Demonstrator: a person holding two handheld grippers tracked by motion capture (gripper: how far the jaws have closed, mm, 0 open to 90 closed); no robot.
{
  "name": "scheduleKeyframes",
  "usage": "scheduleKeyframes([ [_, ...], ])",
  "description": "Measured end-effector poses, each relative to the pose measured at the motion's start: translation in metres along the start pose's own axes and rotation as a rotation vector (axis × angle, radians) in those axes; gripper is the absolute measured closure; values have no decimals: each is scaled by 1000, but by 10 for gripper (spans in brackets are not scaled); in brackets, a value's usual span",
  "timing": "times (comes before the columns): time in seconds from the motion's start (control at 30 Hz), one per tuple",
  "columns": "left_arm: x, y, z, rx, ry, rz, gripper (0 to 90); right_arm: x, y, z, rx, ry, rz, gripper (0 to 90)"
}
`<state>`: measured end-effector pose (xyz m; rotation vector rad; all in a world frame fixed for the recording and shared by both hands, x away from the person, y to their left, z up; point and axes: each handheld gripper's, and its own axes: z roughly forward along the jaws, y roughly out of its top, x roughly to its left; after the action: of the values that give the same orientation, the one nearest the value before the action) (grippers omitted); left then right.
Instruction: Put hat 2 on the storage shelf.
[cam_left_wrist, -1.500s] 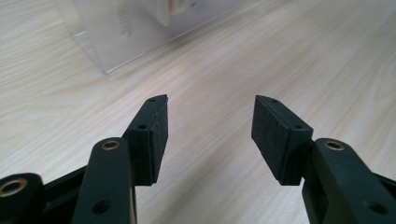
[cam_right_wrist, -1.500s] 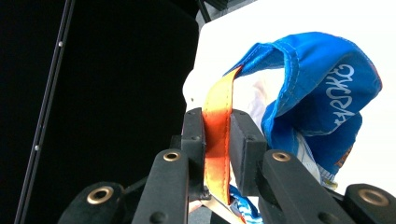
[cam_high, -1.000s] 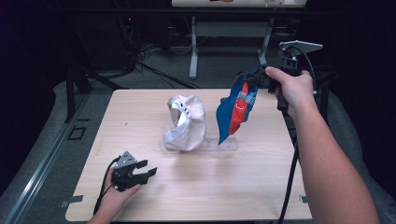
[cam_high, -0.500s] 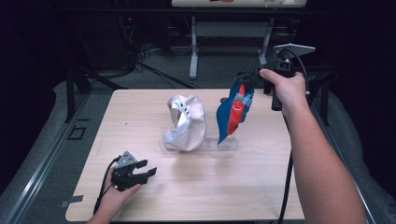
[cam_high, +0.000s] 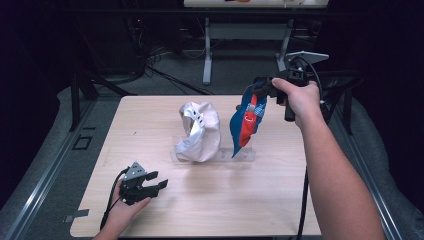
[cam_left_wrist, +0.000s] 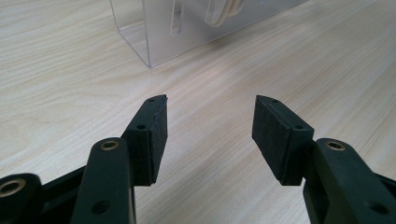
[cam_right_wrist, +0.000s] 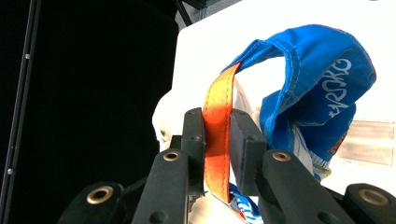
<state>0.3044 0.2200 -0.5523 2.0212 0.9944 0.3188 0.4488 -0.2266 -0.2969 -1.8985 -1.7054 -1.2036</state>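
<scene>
Right gripper (cam_high: 260, 89) was clamped on the blue cap's (cam_high: 246, 120) orange strap (cam_right_wrist: 217, 140), cap dangling over the clear stand (cam_high: 240, 154) at 2 o'clock on the table (cam_high: 210, 200). I'd lower slowly, keeping it square. Left gripper (cam_high: 157, 184) sat wide open, holding nothing, at 8 o'clock.

Both tongs are black, the left tongs (cam_high: 150, 187) and the right tongs (cam_high: 260, 88), each with a grey three-cornered plate on top. Their arms carry brass-ringed holes, flat dark pads (cam_left_wrist: 159, 135) and trailing black cables (cam_high: 303, 200). The forearms are bare of sleeves.
</scene>
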Motion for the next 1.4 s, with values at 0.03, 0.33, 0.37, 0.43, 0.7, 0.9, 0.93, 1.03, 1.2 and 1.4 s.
scheduleKeyframes([
  [0.03,0,0,0,7,-3,-1,459,0,0,1,2,1,2,775],
  [0.33,0,0,0,1,2,-2,459,-11,-5,15,27,-8,13,775],
  [0.37,0,0,0,1,3,-1,459,-12,-5,16,26,-8,12,775],
  [0.43,0,0,0,2,3,1,460,-14,-6,18,30,-10,15,774],
  [0.7,0,-1,1,8,3,-3,459,-23,-10,23,40,-21,22,774],
  [0.9,0,-1,1,6,3,-5,459,-30,-13,21,40,-44,18,772],
  [0.93,0,-1,1,8,3,-4,459,-32,-14,20,40,-48,17,770],
  [1.03,0,-1,0,0,6,-5,459,-34,-18,19,31,-75,-1,716],
  [1.2,1,-2,0,0,12,-12,459,-41,-30,16,27,-120,-64,607],
  [1.4,1,-2,0,4,21,-12,459,-55,-49,9,-23,-199,-116,548],
])
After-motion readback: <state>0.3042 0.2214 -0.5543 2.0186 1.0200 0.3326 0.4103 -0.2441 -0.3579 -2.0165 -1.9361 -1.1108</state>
